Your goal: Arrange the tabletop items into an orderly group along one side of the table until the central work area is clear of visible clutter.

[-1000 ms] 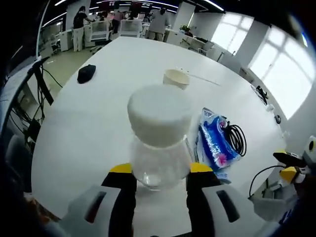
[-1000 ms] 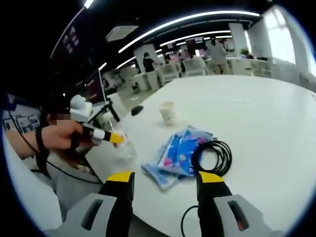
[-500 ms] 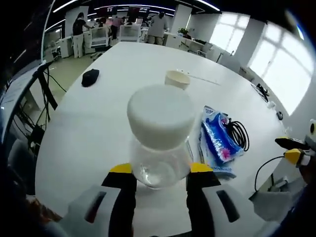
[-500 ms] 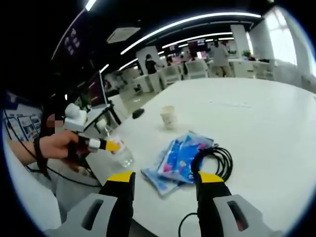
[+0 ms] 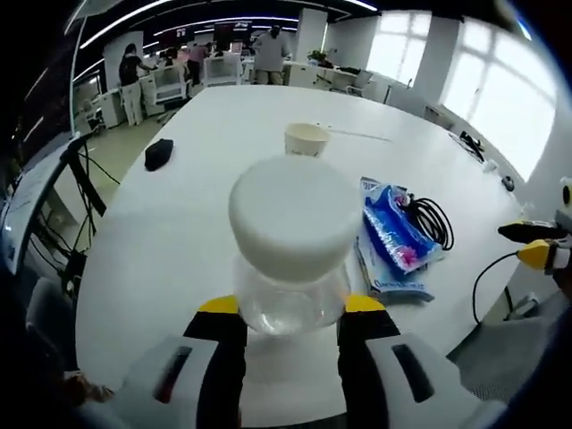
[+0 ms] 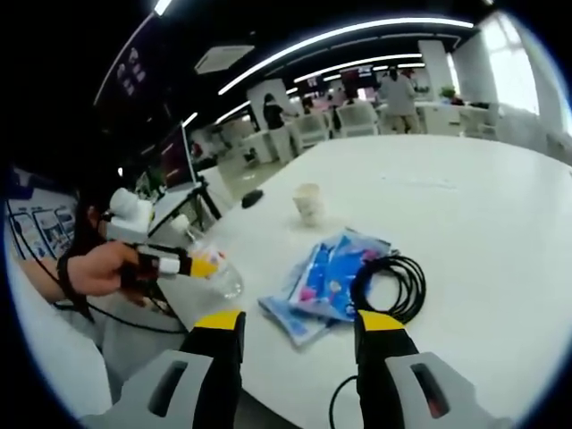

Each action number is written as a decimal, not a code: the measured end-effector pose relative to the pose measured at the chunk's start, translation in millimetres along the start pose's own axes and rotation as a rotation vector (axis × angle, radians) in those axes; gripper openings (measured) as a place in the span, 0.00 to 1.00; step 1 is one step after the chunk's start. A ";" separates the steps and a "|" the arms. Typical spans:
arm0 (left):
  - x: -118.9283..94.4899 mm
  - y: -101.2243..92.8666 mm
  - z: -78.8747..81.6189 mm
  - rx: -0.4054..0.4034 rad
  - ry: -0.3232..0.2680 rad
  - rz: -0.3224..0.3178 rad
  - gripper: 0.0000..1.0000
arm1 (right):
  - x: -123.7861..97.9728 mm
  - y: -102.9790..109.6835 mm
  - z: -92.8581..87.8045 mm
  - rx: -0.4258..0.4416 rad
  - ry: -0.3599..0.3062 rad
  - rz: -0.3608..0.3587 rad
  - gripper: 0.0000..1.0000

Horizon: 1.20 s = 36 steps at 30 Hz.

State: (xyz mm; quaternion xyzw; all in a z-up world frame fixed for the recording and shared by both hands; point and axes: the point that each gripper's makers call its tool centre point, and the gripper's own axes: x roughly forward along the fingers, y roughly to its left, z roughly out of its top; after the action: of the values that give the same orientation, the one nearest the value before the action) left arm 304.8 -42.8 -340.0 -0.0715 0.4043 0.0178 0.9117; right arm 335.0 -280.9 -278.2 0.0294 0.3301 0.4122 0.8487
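A clear plastic bottle [image 5: 290,268] with a wide white cap stands between the yellow-tipped jaws of my left gripper [image 5: 290,306], which is shut on it above the white table's [image 5: 179,241] near edge. In the right gripper view a hand holds that left gripper [image 6: 170,264] with the bottle [image 6: 222,277] at the table's left edge. My right gripper [image 6: 299,323] is open and holds nothing; it hangs just short of the blue packets [image 6: 326,279] and also shows at the right edge of the left gripper view [image 5: 536,248].
A paper cup [image 5: 307,138] stands mid-table, with a small black object [image 5: 158,154] far to its left. Blue packets [image 5: 393,239] lie beside a coiled black cable [image 5: 435,223]. The cup [image 6: 308,202] and the cable [image 6: 393,284] also lie ahead of my right gripper. People and desks stand far behind.
The left gripper has drawn back a little with the bottle, so more of the table shows in its view. The right gripper has barely moved.
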 end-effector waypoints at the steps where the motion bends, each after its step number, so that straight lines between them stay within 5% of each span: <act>1: 1.6 1.2 0.7 0.011 -0.001 0.000 0.37 | 0.2 0.2 0.1 -0.001 0.000 0.001 0.49; 19: 8.3 -3.3 1.6 0.078 -0.020 0.002 0.38 | 0.6 -0.2 -3.3 -0.004 0.009 0.003 0.49; 36: 7.0 -5.7 1.6 0.003 -0.061 -0.022 0.38 | -0.5 3.6 -2.0 -0.008 0.013 0.001 0.48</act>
State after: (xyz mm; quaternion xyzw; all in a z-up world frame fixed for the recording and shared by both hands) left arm 311.2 -48.4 -343.5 -0.0740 0.3755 0.0094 0.9238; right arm 331.1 -279.4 -278.3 0.0235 0.3341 0.4139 0.8465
